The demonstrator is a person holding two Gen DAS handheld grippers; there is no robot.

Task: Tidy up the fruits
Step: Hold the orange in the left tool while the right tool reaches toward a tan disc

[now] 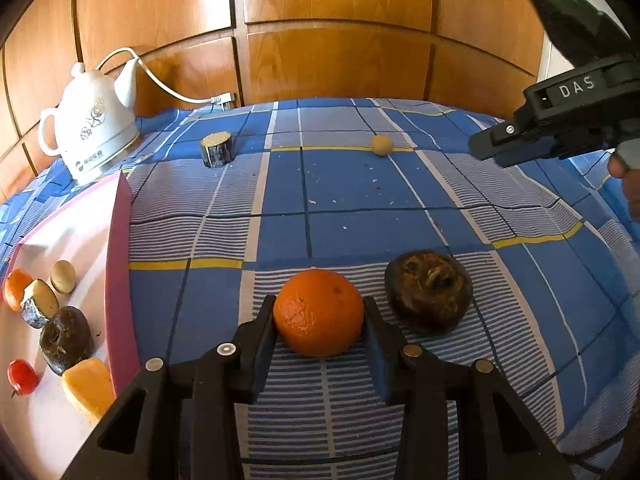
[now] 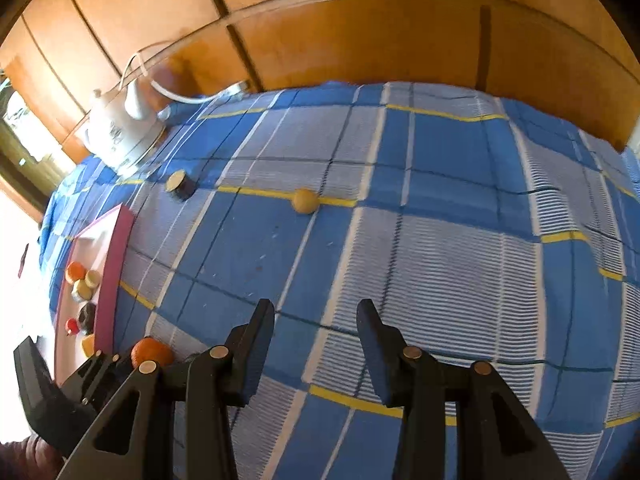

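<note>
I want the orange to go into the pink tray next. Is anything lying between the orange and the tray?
Nothing visible does. The orange sits between the left gripper's fingers, and only bare checked cloth lies between it and the pink tray's raised wall. The dark brown fruit lies on the other side.

An orange (image 1: 319, 312) sits on the blue checked cloth, round and bright, with a dark brown, wrinkled fruit (image 1: 429, 292) just beside it on its right. Farther back lie a small tan ball-shaped fruit (image 1: 381, 145) and, well apart to its left, a short dark-skinned cut piece (image 1: 217, 149) standing pale face up. In the pink tray (image 1: 116, 248) at the left rest another orange, a brown fruit, a small red one and pale cut pieces.
</note>
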